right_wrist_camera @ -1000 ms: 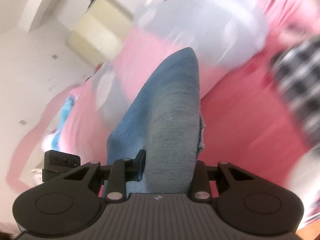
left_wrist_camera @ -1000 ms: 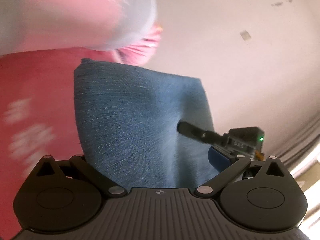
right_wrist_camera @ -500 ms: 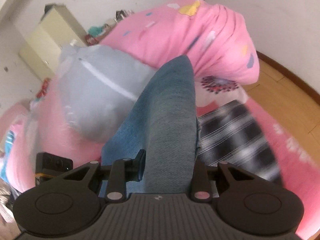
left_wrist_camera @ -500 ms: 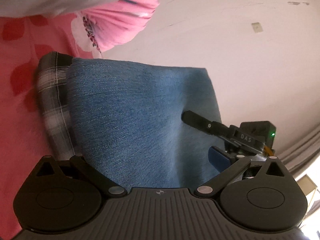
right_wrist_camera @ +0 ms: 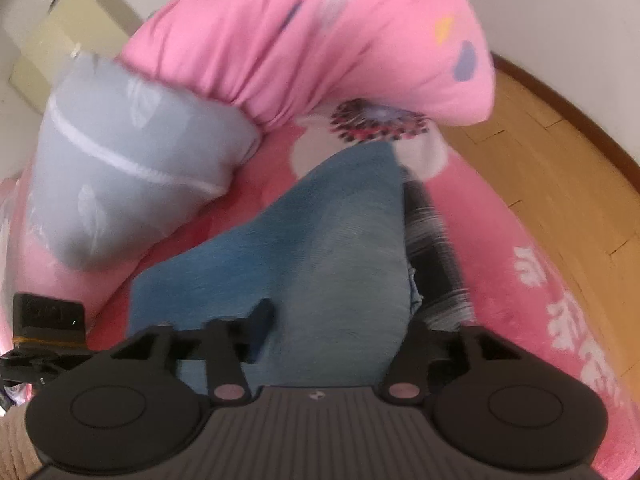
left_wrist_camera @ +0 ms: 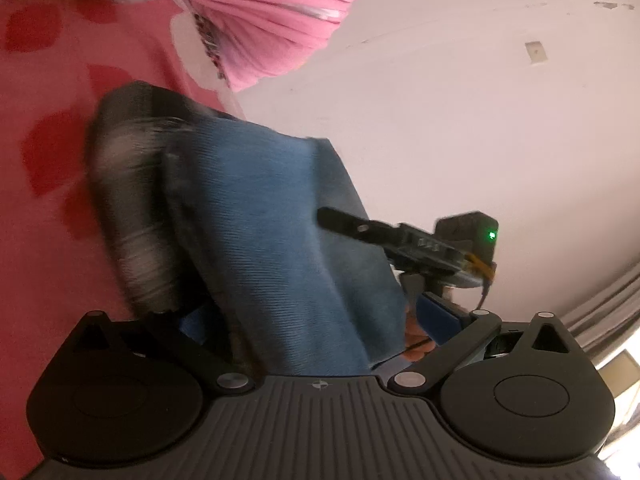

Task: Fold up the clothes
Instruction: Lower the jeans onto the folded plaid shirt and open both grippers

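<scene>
A folded blue denim garment point(left_wrist_camera: 272, 220) point(right_wrist_camera: 320, 240) lies partly over a black-and-white plaid garment point(left_wrist_camera: 128, 208) point(right_wrist_camera: 436, 264) on the pink bed sheet point(left_wrist_camera: 48, 240). My left gripper point(left_wrist_camera: 316, 316) is shut on the near end of the denim, which fills the space between its blue pads. My right gripper point(right_wrist_camera: 340, 320) has its jaws opening, with the denim still between them and draped over the left finger. In the left wrist view the right gripper point(left_wrist_camera: 400, 236) reaches onto the denim from the right.
A large pink quilt point(right_wrist_camera: 320, 40) and a grey pillow point(right_wrist_camera: 132, 160) lie on the bed just beyond the clothes. Wooden floor point(right_wrist_camera: 560, 152) runs past the bed's right edge. A pale cabinet point(right_wrist_camera: 68, 32) stands at the far left, by a white wall point(left_wrist_camera: 480, 120).
Both grippers carried the denim down and across the bed onto the plaid garment. The right gripper's jaws have spread wider. The left gripper's jaws look unchanged.
</scene>
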Motion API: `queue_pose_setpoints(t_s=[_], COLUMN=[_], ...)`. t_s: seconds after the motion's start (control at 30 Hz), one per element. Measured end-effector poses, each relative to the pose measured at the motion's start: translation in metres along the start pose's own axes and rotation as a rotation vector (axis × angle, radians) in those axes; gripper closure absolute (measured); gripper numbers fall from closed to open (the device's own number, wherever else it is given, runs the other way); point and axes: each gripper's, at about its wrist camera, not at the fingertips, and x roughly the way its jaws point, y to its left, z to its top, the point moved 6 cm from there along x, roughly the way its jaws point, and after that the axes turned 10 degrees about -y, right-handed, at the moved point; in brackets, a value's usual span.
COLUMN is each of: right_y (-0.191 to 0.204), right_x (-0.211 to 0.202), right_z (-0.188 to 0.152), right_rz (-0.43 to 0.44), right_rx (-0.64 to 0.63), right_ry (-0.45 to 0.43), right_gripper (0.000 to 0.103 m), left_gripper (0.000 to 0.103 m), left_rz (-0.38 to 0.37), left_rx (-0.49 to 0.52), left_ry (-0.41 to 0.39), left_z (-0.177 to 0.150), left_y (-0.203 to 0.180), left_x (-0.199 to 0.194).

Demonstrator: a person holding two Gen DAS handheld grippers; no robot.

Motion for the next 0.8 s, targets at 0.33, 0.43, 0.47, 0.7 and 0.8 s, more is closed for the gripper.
queue_pose_setpoints(t_s=[0.33,0.43,0.47,0.7,0.8], right_y=[-0.021,0.005,0.015,0.075,0.067], right_x=[-0.098,-0.139,-0.145,-0.121,-0.086], right_z=[0.013,-0.007,-0.017,-0.089,-0.111], right_rz=[-0.095,-0.143,-0.167,-0.34,-0.42], right_rx=[0.16,0.079,0.051,-0.213,-0.246], right_ry=[-0.427,-0.56,-0.576,-0.59,-0.573], right_gripper=[0.038,0.042,0.043,0.065,0.068], left_gripper=[0.001,0.001,0.001,0.026,0.026], left_rz=[0.144,0.171,0.175,0.264,0.338], left_rx=[0.286,0.503,0.559,0.657,0.622], left_ry=[-0.17,-0.264,-0.288,-0.245,-0.218], left_z=[-0.007,-0.014,-0.015,0.003,0.011], left_y=[-0.037,-0.066,-0.075,-0.063,-0.033], left_x=[-0.066,-0.085,-0.087,-0.03,-0.015])
